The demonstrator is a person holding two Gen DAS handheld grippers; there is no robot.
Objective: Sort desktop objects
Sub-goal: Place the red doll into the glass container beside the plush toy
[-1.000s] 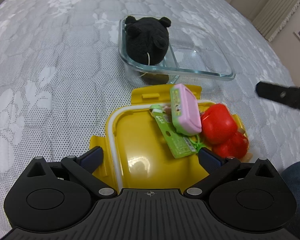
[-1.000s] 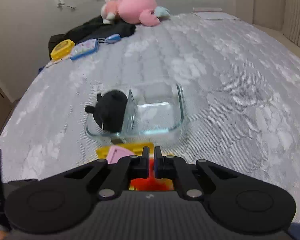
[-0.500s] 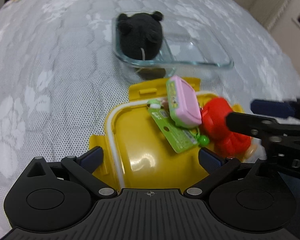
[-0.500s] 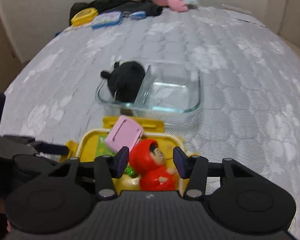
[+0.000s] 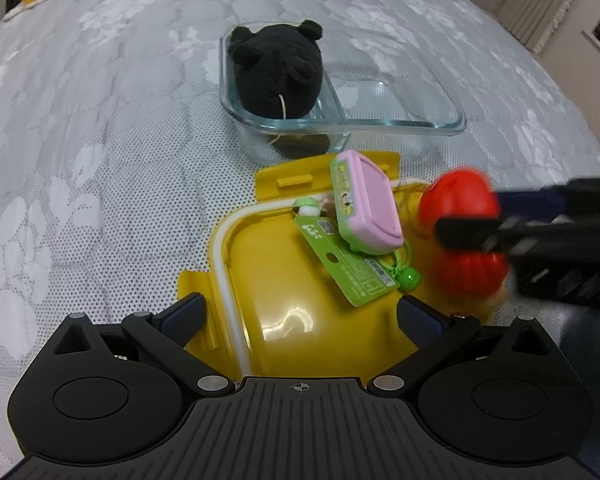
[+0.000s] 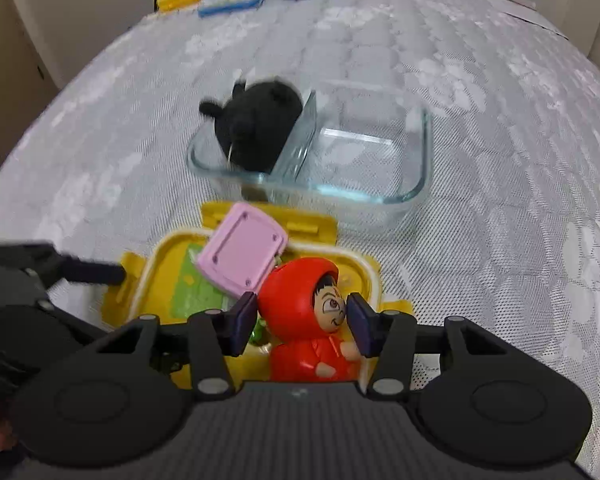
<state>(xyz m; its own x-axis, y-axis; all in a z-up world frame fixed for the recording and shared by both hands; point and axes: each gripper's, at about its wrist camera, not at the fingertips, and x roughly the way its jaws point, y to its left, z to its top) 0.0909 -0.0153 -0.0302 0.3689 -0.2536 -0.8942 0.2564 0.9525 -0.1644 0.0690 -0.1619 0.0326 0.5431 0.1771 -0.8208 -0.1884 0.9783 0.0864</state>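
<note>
The right gripper [image 6: 302, 322] held its jaws on either side of the red-hooded figure [image 6: 304, 308], pads close against the hood and the face; whether they actually pressed it could not be told. In the left wrist view the figure [image 5: 458, 204] was smeared by motion blur, its lower half cut by the dark fingers crossing in front. The figure stood at the right end of the yellow lid [image 5: 284, 280], which lay upturned on the bed [image 5: 100, 160]. The left gripper [image 5: 300, 312] was spread wide, its jaws straddling the near part of the lid and gripping nothing. A pink case [image 5: 370, 206] leaned on the lid's far edge over a green tag [image 5: 348, 264]; the tag's print was too small to read. Just beyond the lid sat the glass dish [image 6: 420, 184], a black plush [image 6: 260, 124] filling its left compartment, its right compartment holding nothing. Open bedcover spread on every side of the dish.
</note>
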